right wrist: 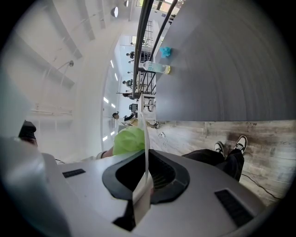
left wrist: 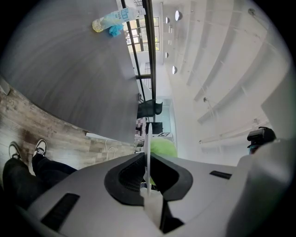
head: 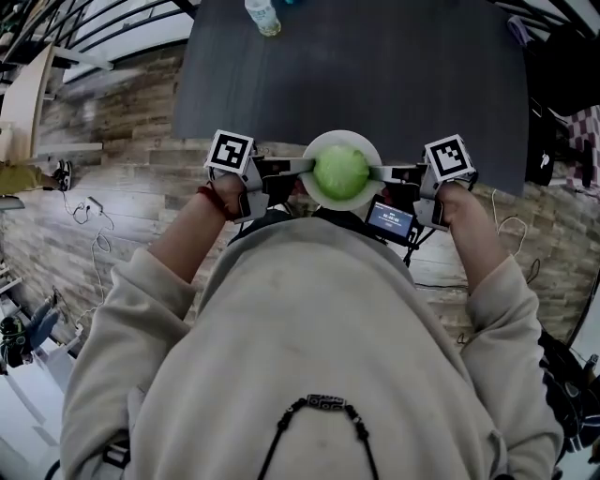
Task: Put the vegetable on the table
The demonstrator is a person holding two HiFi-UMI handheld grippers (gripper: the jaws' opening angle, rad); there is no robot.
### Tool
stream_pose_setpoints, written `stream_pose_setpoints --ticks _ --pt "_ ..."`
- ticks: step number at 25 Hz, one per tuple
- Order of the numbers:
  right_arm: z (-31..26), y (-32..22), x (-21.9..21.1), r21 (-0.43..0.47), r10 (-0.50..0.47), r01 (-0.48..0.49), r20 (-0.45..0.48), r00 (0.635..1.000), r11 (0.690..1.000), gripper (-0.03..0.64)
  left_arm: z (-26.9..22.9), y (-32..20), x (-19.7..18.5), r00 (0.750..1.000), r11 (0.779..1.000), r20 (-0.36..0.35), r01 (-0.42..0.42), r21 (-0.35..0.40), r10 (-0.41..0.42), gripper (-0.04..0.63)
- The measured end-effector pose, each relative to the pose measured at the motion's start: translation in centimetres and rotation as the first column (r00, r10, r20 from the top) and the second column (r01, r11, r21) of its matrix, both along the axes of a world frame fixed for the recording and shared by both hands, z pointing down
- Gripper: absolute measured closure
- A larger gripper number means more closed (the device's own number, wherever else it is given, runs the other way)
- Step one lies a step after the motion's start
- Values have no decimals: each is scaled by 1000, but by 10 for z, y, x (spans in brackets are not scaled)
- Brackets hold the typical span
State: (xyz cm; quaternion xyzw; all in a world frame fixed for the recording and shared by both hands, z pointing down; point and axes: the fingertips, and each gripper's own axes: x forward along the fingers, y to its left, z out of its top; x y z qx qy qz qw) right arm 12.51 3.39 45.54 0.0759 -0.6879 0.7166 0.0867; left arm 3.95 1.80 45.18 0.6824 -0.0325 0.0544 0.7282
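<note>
**Left tongs (head: 302, 169) and right tongs (head: 381, 172) clamp 1 plate (head: 367, 148) at the bench (head: 375, 75) edge**

The left tongs are closed on the left rim of the white plate, and the right tongs on its right rim. Each gripper view shows the thin rim pinched between the jaws. 1 round, light green vegetable (head: 340, 172) sits in the middle of the plate, between the 2 tongs. The plate is held level in front of the person's chest, right at the near edge of the dark grey bench. 1 clear bottle (head: 262, 16) lies near the bench's far side, well apart from the plate. Wood-look floor (head: 131, 169) shows beside the bench.
</note>
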Motion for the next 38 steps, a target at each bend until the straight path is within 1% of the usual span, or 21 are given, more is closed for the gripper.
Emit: stream_pose_setpoints --ticks 6,11,14,18,22,30,34,38 --pt "2 -2 4 8 22 -22 -13 1000 1000 588 -2 -2 4 1000 1000 -13 -17 -3 17 565" --pt "-1 -4 4 25 71 -70 -24 997 997 588 -3 -9 5 997 997 -27 -70 12 70 565" --pt "-2 -13 19 38 109 -107 -36 993 994 588 -3 -20 21 993 994 -40 -109 15 110 565" --pt "-3 -30 48 30 160 -159 -41 986 987 588 -4 -42 50 986 987 -41 -161 9 162 565" --pt "-4 -49 55 37 197 -195 -49 979 980 588 -4 -64 58 979 980 -42 -197 23 198 565" --pt "-3 -93 41 36 241 -239 -68 968 970 588 -2 -112 46 969 970 -55 -241 25 242 565" --pt "-4 -114 26 36 262 -259 -80 962 965 588 -1 -135 32 968 969 -55 -245 21 246 565" --pt "-8 -135 9 21 274 -273 -77 959 962 588 -6 -157 17 959 962 -75 -274 20 274 565"
